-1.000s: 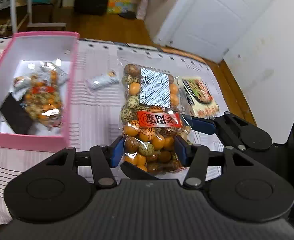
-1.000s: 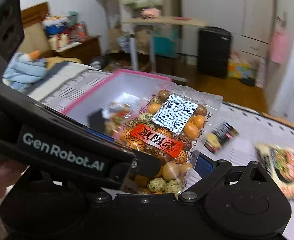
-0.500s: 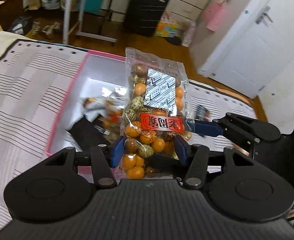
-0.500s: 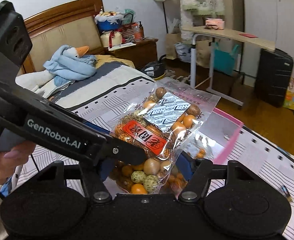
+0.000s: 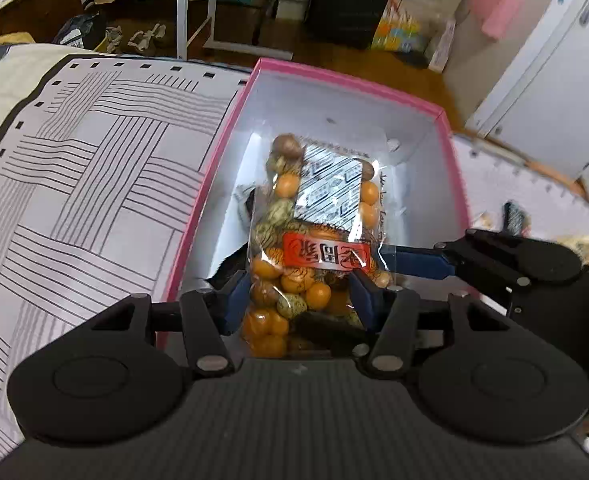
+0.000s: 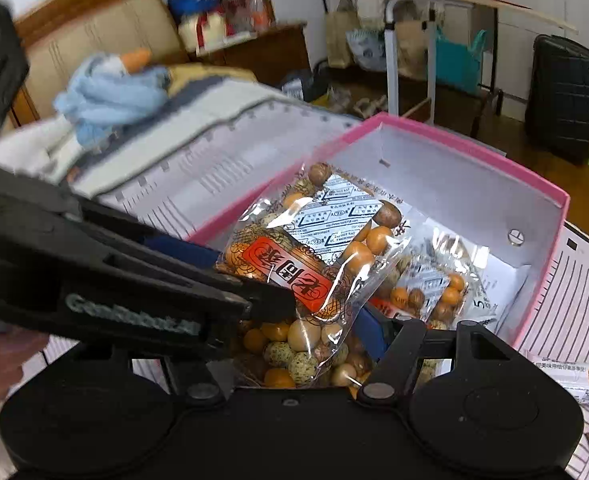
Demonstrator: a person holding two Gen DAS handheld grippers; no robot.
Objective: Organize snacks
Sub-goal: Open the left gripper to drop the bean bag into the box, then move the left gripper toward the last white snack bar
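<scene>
Both grippers, left and right, clamp one nut bag. It hangs over the pink box. A second bag lies inside, at 3 o'clock.

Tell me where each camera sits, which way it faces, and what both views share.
Left wrist: on the left tool, looking down along its fingers at the snack bag it grips over the pink box; the right tool's finger enters from the right.
Right wrist: on the right tool, facing the same bag and box; the left tool and part of a hand show at left.
Shared: bag, box, patterned bedspread.
</scene>
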